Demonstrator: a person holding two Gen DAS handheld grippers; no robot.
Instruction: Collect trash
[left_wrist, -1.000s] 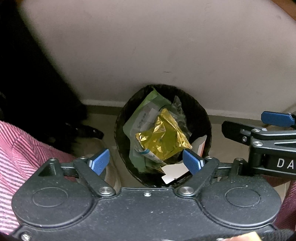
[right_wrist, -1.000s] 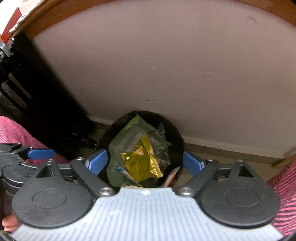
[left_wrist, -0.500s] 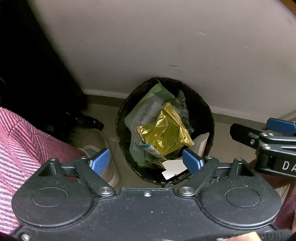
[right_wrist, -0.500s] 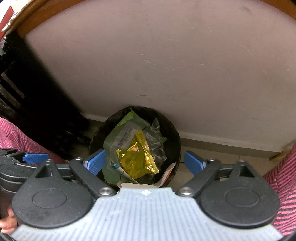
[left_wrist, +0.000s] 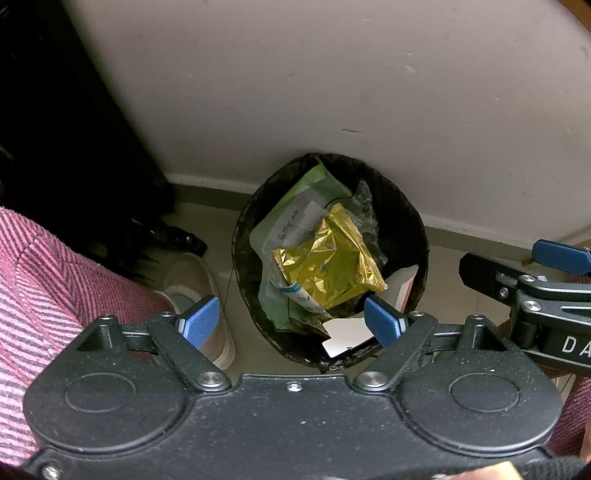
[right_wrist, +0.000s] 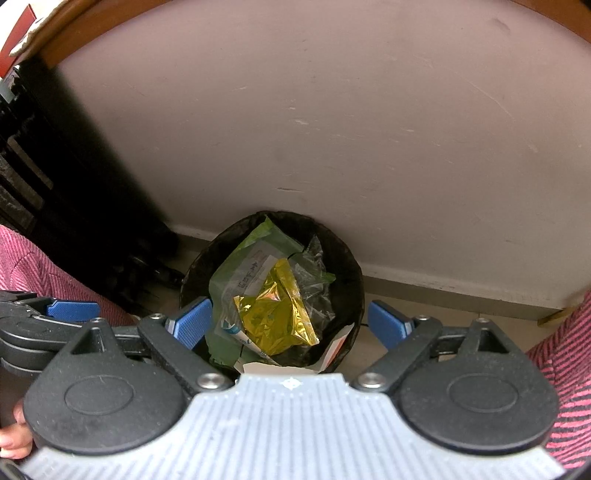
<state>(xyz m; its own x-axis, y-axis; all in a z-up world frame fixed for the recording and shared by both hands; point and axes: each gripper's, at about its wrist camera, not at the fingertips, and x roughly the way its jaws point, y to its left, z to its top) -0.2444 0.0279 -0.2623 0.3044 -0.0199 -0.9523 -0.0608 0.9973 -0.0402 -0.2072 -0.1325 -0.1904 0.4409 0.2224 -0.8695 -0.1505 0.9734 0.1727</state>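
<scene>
A round black bin (left_wrist: 413, 236) (right_wrist: 351, 273) stands on the floor against a pale wall. Inside lie a crumpled gold foil wrapper (left_wrist: 328, 267) (right_wrist: 275, 317), a green plastic pouch (left_wrist: 295, 206) (right_wrist: 240, 269), clear film and white card scraps (left_wrist: 345, 336). My left gripper (left_wrist: 291, 321) hangs open above the bin's near rim, with nothing between its blue pads. My right gripper (right_wrist: 291, 321) is open too, also above the bin and empty. The right gripper's fingers (left_wrist: 557, 253) show at the right edge of the left wrist view.
A dark cabinet (right_wrist: 55, 177) stands left of the bin. A beige shoe (left_wrist: 199, 291) rests on the tiled floor beside the bin. Pink-striped trouser legs (left_wrist: 48, 288) (right_wrist: 561, 354) flank both sides. A wooden edge (right_wrist: 92, 22) runs above the wall.
Both grippers have drawn back and up a little from the bin, which now sits lower and farther in each view. Both stay open and empty; the trash has not moved.
</scene>
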